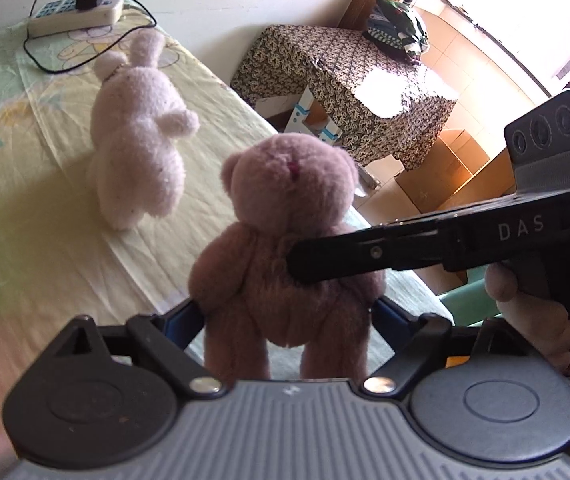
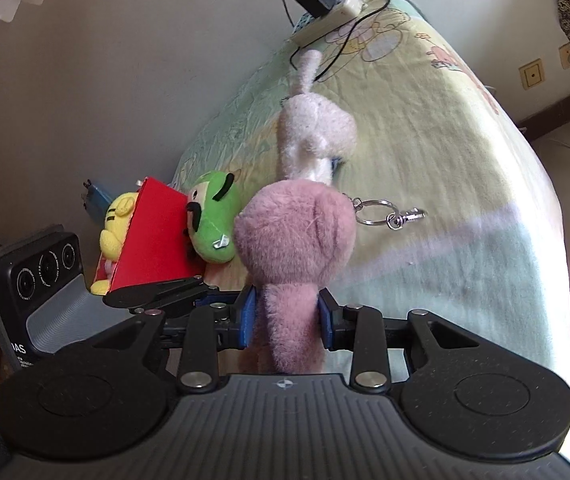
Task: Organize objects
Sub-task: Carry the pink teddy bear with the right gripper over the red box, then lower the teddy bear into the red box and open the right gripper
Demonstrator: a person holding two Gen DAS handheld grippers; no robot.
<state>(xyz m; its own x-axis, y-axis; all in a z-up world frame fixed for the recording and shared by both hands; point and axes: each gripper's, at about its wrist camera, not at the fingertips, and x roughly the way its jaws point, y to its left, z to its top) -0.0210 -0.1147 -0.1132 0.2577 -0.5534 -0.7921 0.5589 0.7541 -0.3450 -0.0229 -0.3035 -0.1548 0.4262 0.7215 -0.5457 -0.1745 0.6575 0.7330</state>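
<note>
While the right gripper [image 2: 287, 318] slants down over the bed [image 2: 465, 184], blue pads pinching the fuzzy mauve teddy bear [image 2: 297, 236] at its waist, the left gripper [image 1: 285, 312] flanks the bear's hips, jaws wide and loose.

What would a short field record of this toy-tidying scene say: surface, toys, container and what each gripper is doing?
Surface: pale yellow patterned bedsheet
Held toy: mauve plush teddy bear, keyring attached
Right gripper: shut on the bear's body
Left gripper: open around the bear's legs, pads clear of the bear
Other toys: pale pink plush rabbit lying on the sheet; green plush toy beside the red box
Container: red cardboard box, yellow plush toy inside
</note>
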